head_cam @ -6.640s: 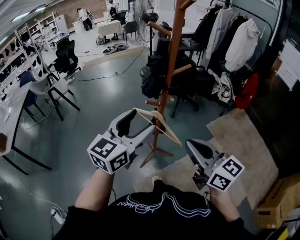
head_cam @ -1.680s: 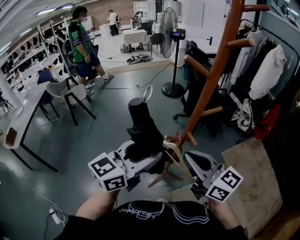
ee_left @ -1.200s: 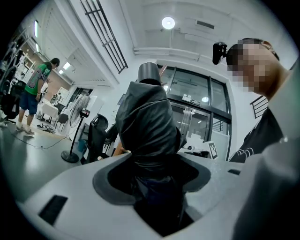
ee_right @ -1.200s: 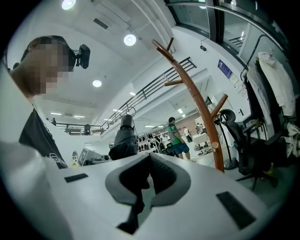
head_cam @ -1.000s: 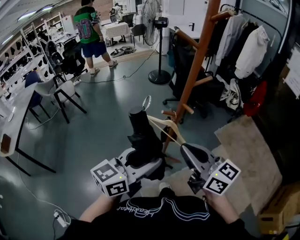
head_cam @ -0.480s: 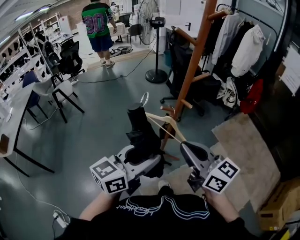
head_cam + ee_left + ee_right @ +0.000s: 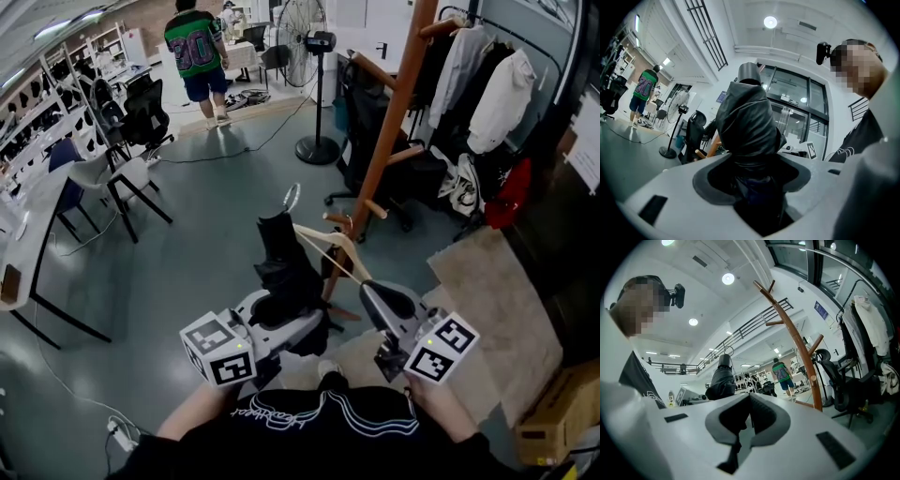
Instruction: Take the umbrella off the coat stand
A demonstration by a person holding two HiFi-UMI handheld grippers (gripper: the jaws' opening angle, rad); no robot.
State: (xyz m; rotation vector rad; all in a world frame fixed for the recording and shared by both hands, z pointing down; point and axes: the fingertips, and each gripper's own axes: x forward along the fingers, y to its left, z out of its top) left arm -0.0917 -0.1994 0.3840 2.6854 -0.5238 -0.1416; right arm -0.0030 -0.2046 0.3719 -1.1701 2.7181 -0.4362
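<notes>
Umbrella (image 7: 281,272) off coat stand (image 7: 398,103)
Left gripper (image 7: 752,180) clamps it, clear of the coat stand; right gripper (image 7: 750,420) closed, empty. Removal appears complete.

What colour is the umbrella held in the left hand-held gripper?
Black; the umbrella shows best in the left gripper view.

Bright, even indoor light from round ceiling lamps (image 7: 770,21); the head view is sharp, both gripper views curve strongly with dark, blurred corners.
</notes>
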